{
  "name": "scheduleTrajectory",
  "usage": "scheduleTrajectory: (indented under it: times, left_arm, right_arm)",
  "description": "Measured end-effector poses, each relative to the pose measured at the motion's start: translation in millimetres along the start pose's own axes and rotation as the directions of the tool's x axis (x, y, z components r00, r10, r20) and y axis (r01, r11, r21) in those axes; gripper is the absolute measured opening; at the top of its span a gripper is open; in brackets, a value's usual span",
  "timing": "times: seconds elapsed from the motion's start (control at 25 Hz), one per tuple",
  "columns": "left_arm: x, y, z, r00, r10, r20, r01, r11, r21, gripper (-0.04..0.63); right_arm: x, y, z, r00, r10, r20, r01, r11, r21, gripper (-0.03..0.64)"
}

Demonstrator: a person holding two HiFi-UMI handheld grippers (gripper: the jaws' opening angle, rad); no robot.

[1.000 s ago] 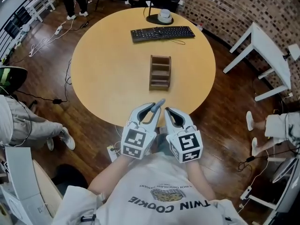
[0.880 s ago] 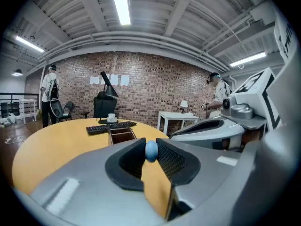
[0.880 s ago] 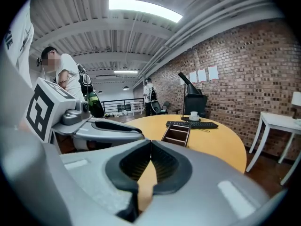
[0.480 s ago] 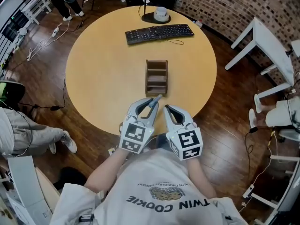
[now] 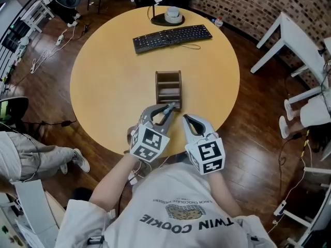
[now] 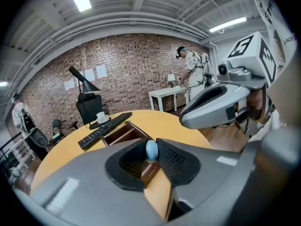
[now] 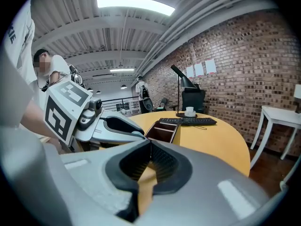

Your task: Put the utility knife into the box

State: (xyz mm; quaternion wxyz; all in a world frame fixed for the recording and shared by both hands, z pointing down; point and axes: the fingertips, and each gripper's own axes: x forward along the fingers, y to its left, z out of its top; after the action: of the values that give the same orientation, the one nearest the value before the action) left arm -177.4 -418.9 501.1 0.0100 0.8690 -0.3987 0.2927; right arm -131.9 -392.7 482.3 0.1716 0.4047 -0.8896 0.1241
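The brown wooden box [image 5: 168,89], with several open compartments, stands mid-table. My left gripper [image 5: 165,112] is shut on the utility knife [image 5: 172,107], whose grey-blue end reaches the box's near edge. In the left gripper view the knife [image 6: 151,158] shows a blue tip and brown body pinched between the dark pads, with the box [image 6: 123,133] just beyond. My right gripper [image 5: 187,119] hovers beside the left one over the table's near edge, shut with nothing in it. The right gripper view has its jaws [image 7: 149,149] met, and the box [image 7: 164,131] ahead.
A black keyboard [image 5: 172,36] and a lamp base with a cup [image 5: 168,16] lie at the table's far side. The round table [image 5: 103,81] is ringed by wood floor, a white desk [image 5: 289,40] at right, cables and seated people at left.
Both grippers have moved forward over the table toward the box, carrying the knife tip up to its near edge. The view has shifted a little.
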Motion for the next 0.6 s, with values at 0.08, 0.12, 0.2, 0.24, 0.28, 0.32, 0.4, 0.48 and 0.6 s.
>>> scheduleTrajectory:
  times: [0.08,0.12,0.2,0.24,0.28,0.32,0.4,0.48,0.6]
  left_arm:
    - [7,-2,1,1.000,-0.021,-0.020,0.022,0.999,0.048,0.073]
    - [11,-3,2,0.999,-0.034,-0.032,0.036,0.997,0.074,0.074]
    - [19,-6,1,0.996,-0.059,-0.061,0.067,0.990,0.126,0.073]
    - [24,-7,0,0.994,-0.072,-0.077,0.083,0.985,0.149,0.074]
    - [27,-9,-1,0.992,-0.082,-0.093,0.097,0.981,0.169,0.074]
    - [31,-9,-3,0.990,-0.089,-0.107,0.108,0.976,0.188,0.074]
    - [36,-9,-4,0.987,-0.099,-0.128,0.126,0.968,0.218,0.074]
    - [41,-9,-7,0.983,-0.109,-0.145,0.141,0.962,0.236,0.074]
    - [48,-11,-11,0.979,-0.120,-0.168,0.162,0.950,0.266,0.074]
  right_arm:
    - [2,-5,0,1.000,-0.002,0.002,0.002,1.000,0.007,0.003]
    - [3,-8,0,1.000,-0.003,0.002,0.003,1.000,0.010,0.003]
    - [6,-12,0,1.000,-0.004,0.001,0.004,1.000,0.014,0.003]
    - [7,-14,1,1.000,-0.003,0.000,0.003,1.000,0.016,0.003]
    - [8,-17,1,1.000,-0.003,0.000,0.003,1.000,0.018,0.003]
    - [8,-19,1,1.000,-0.004,0.000,0.004,1.000,0.021,0.003]
    - [9,-22,2,1.000,-0.007,-0.001,0.008,1.000,0.026,0.003]
    - [10,-25,1,1.000,-0.010,-0.003,0.010,0.999,0.031,0.003]
    - [11,-27,-3,1.000,-0.012,-0.009,0.012,0.999,0.033,0.003]
